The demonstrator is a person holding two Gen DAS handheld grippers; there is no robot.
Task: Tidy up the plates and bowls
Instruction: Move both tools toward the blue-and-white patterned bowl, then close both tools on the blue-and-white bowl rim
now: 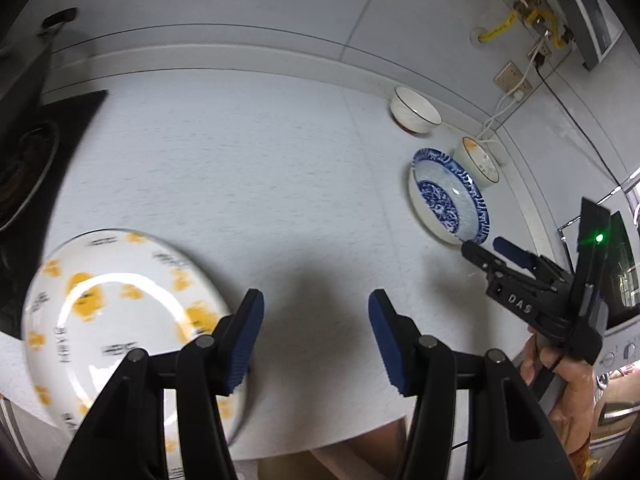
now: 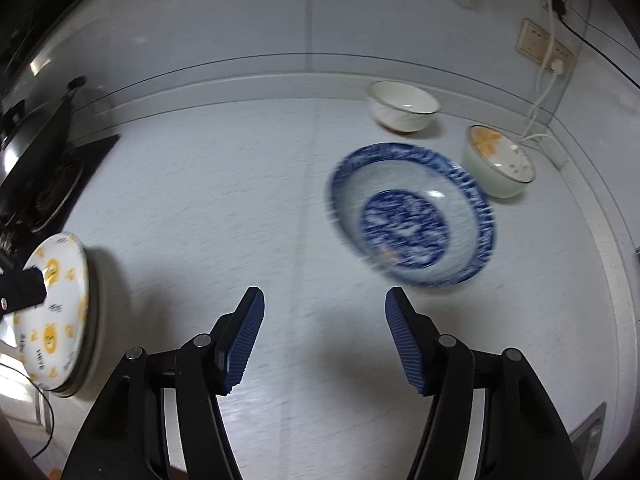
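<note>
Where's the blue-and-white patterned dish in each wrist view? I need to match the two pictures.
Left wrist view: the blue-and-white dish sits at the right, on the counter, just beyond the right gripper.
Right wrist view: the blue-and-white dish lies right of centre, ahead of the open jaws, blurred.
Shared landmark: the orange-flowered bowl stands right beside it, toward the wall, in both views.
</note>
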